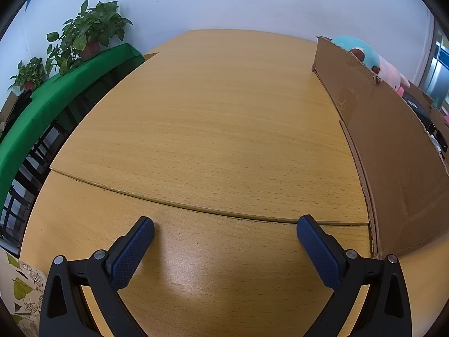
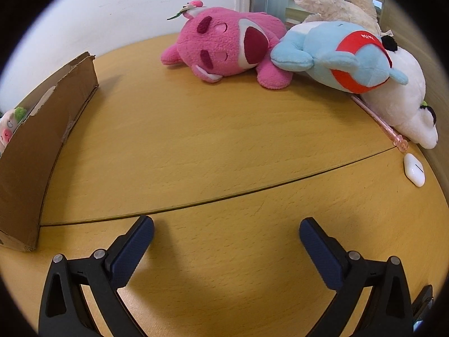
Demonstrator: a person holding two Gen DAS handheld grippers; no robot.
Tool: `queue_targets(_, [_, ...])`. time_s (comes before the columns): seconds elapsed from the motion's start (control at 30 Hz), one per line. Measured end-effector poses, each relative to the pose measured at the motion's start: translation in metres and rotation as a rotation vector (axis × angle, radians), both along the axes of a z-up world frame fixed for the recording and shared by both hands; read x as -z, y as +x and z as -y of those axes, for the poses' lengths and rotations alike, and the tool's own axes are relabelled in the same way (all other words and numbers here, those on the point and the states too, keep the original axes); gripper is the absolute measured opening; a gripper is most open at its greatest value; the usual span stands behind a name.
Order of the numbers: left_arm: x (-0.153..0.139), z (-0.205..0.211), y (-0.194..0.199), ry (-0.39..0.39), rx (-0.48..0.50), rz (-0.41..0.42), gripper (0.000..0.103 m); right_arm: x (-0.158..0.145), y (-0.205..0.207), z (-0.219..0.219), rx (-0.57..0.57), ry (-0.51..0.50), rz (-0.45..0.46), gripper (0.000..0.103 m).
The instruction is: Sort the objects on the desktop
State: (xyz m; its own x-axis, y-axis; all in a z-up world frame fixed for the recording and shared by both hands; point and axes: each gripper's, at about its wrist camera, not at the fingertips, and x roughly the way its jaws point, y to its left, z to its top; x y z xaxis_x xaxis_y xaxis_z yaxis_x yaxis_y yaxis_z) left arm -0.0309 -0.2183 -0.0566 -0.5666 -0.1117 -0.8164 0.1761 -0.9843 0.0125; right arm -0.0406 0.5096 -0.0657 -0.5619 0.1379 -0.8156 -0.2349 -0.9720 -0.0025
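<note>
My left gripper [image 1: 225,222] is open and empty over the wooden table [image 1: 213,118]. A cardboard box [image 1: 393,151] stands to its right, with a teal plush [image 1: 356,49] and a pink plush [image 1: 393,75] showing over its rim. My right gripper [image 2: 226,223] is open and empty above the table [image 2: 196,146]. Far ahead of it lie a pink plush bear [image 2: 227,45], a light blue plush with a red band [image 2: 339,56], a white plush [image 2: 404,106] and a cream plush [image 2: 336,0]. A pink pen [image 2: 378,120] and a white earbud case [image 2: 414,169] lie at the right.
The cardboard box [image 2: 36,140] stands at the left of the right wrist view, a small plush [image 2: 8,129] inside. Potted plants [image 1: 89,33] sit on a green shelf [image 1: 56,95] left of the table. A leaf-patterned bag [image 1: 25,295] is at the lower left.
</note>
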Motion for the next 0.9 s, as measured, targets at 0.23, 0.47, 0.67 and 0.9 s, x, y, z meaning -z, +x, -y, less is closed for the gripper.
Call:
queue_targets(0.23, [0.000,0.000,0.000,0.001,0.002,-0.001,0.103,-0.001,-0.004,-0.003,0.000,-0.002,0.000,0.103])
queue_targets(0.47, [0.000,0.000,-0.002,0.001,0.002,-0.001,0.103,-0.001,-0.005,-0.003,0.000,-0.001,0.000,0.103])
queue_targets(0.67, [0.000,0.000,-0.001,0.001,0.003,-0.001,0.103,-0.001,0.002,-0.002,-0.035,-0.001,-0.001,0.103])
queue_targets(0.9, [0.000,0.000,-0.001,0.002,0.009,-0.001,0.103,0.000,0.007,0.001,-0.035,-0.001,-0.004,0.103])
